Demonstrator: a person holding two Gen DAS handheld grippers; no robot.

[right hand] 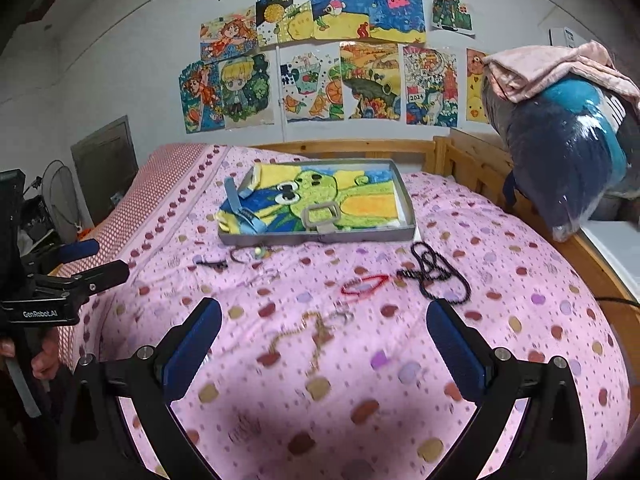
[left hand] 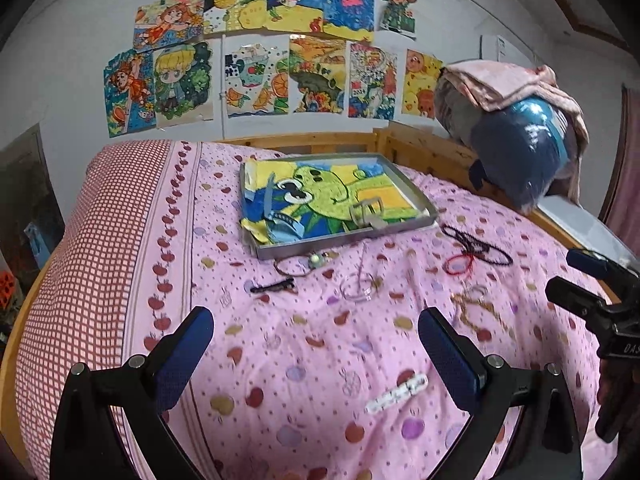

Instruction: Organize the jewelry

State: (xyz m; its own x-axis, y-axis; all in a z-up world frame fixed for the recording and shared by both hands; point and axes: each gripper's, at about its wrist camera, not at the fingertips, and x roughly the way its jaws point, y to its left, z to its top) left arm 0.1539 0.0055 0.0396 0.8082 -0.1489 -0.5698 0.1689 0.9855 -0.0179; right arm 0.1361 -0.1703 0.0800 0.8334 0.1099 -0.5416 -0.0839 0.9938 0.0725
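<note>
On the left of the right wrist view, the left gripper point(right hand: 98, 258) bears the white lettering "GenRobot.AI"; its jaws stand wide apart and hold nothing, hovering over the bed point(left hand: 280, 360) with its pink dotted quilt. Just ahead of it lies a white patterned hair clip point(left hand: 396, 394). Further on, a small black clip point(left hand: 274, 286) lies near a thin bangle with a pale charm point(left hand: 298, 264), which touches the front wall of the grey tray point(left hand: 340, 238). The tray is lined with a green-and-yellow cartoon drawing and carries a blue strap point(left hand: 276, 216) at its left and a grey buckle-like piece point(left hand: 368, 210) toward the right. A clear, thin ring-shaped piece point(left hand: 358, 290) lies in front of the tray; it is too blurred to name surely. To the right come a gold chain point(right hand: 316, 336), a red cord loop point(right hand: 362, 284) and a black bead necklace point(right hand: 436, 272). The right gripper point(right hand: 324, 348) hangs above the gold chain, jaws spread wide and empty. One drawing on the wall reads "2024" point(right hand: 416, 97).
</note>
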